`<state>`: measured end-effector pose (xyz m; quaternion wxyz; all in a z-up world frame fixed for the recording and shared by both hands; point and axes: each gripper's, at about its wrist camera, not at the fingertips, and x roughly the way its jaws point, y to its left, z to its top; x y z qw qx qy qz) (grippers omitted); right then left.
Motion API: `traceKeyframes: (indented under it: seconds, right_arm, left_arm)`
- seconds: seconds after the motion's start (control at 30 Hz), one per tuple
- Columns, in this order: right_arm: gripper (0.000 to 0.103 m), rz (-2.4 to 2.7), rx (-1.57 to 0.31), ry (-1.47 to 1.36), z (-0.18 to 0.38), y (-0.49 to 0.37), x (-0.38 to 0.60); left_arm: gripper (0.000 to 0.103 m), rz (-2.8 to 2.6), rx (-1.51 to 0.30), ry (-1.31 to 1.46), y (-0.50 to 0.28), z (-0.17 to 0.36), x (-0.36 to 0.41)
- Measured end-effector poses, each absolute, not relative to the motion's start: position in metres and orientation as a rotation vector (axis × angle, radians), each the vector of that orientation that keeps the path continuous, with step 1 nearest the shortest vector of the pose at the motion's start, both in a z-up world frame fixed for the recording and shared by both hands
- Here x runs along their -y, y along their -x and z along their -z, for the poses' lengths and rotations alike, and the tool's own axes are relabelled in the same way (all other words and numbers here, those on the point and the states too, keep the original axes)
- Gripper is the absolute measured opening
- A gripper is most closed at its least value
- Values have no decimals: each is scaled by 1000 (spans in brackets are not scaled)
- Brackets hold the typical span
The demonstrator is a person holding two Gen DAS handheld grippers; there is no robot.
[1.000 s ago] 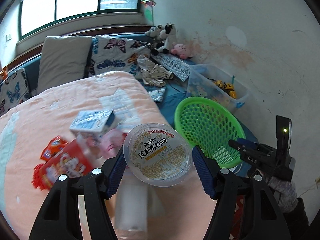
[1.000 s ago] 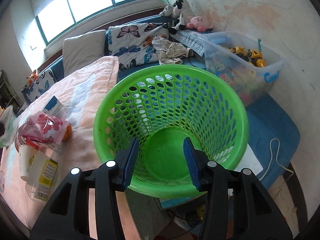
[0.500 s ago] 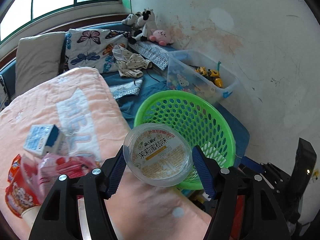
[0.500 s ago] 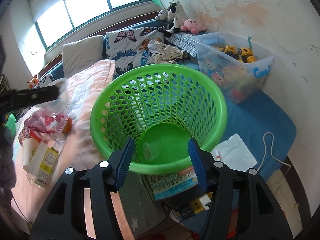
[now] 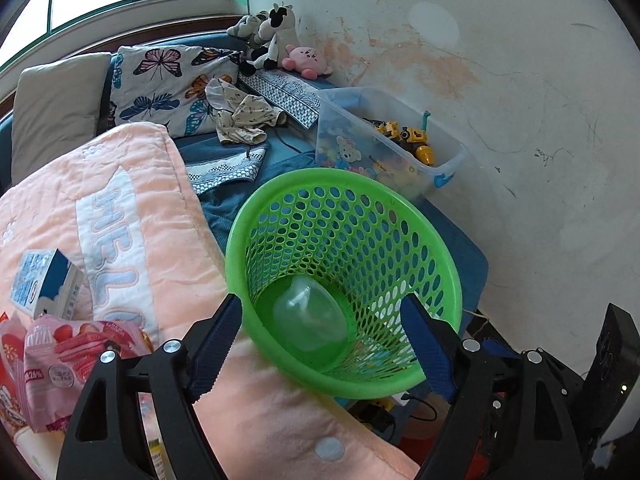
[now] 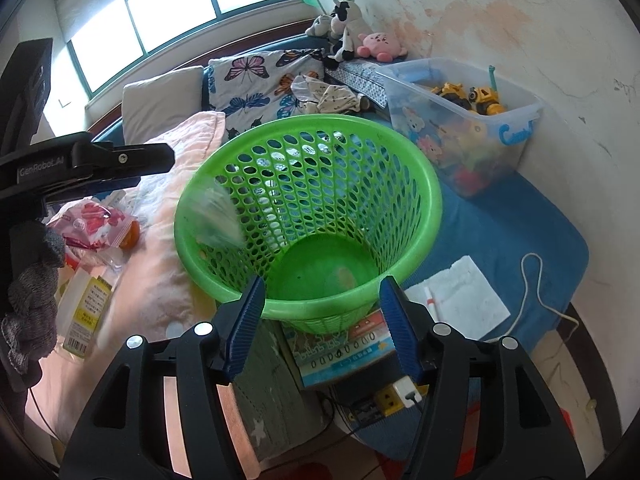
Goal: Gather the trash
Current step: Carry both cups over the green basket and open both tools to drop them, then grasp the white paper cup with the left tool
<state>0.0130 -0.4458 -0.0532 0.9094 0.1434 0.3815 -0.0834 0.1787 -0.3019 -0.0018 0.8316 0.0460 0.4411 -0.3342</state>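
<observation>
A smeared, clear plastic cup (image 6: pixel 218 216) blurs against the green perforated plastic basket (image 6: pixel 416 176) — its print unreadable; the red snack packet (image 5: pixel 10 380) is cut off at the left edge.

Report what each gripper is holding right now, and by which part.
Nothing. The left gripper and right gripper are both open and empty; the clear plastic cup lies loose inside the green basket.

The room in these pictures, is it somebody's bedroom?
Probably yes, maybe a child's. There is a bed with a pink blanket and butterfly pillow, stuffed animals by the wall, and a toy bin.
</observation>
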Motion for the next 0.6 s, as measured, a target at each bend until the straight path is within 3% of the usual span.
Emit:
traceKeyframes:
  seconds: [0.6]
  right_arm:
    - [72,68,-733,-245,23,-18,390]
  left_arm:
    - [79,422,-828,-58,-145,-25,166]
